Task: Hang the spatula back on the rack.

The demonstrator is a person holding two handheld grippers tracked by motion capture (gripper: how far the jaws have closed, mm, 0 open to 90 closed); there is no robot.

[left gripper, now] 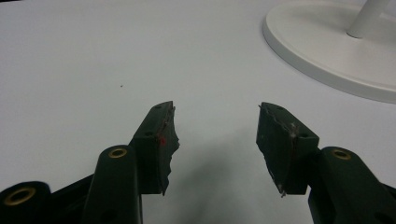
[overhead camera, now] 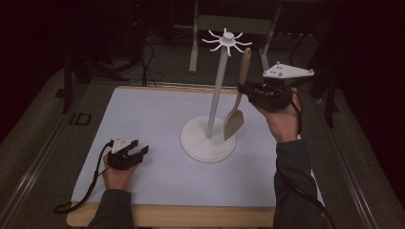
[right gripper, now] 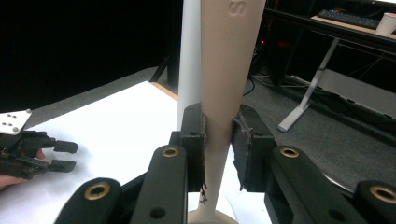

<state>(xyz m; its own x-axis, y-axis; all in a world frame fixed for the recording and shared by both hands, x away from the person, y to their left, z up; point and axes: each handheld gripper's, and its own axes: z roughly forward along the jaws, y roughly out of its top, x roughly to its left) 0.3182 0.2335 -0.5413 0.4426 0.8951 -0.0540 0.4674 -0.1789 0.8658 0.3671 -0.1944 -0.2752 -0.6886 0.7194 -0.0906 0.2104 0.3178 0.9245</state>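
Dim room around white table sheet, right gripper clamped on beige wooden spatula handle beside white hook-topped stand, spatula blade cut off in right gripper view, left gripper resting spread with nothing between its jaws.

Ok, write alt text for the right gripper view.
The right gripper's two black jaws clamp the handle of a beige spatula, held upright beside a white stand pole. Farther off at left, the left gripper rests open on the white table.
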